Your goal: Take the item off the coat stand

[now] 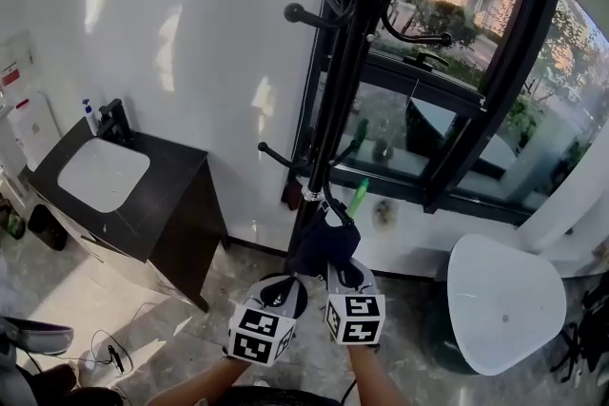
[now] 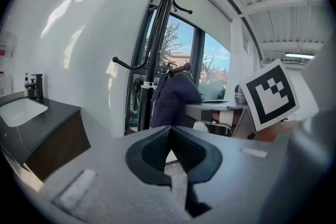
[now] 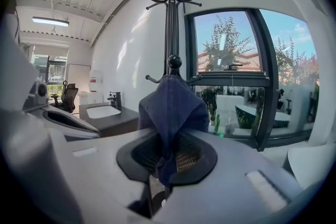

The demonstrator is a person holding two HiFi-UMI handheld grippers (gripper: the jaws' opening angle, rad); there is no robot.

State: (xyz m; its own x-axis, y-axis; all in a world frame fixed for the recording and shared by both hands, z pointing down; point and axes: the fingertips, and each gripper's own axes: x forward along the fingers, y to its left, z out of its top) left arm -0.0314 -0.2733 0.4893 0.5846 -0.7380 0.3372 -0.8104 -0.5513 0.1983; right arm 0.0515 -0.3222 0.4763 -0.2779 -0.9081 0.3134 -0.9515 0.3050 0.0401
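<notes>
Dark blue cloth [image 3: 170,107] (perhaps a jacket), in the pinch of right hand-held gripper [image 3: 168,159].

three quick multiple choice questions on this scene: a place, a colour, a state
1. Where does the cloth hang?
A) a lower peg of the coat stand
B) the sink tap
C) the window handle
2. Its colour?
A) red
B) white
C) dark blue
3. The right gripper is:
A) open and empty
B) shut on the cloth
C) out of view
Answers: 1 A, it drapes over a peg's knob; 2 C, seen in both gripper views; 3 B, fabric is pinched between its jaws.
</notes>
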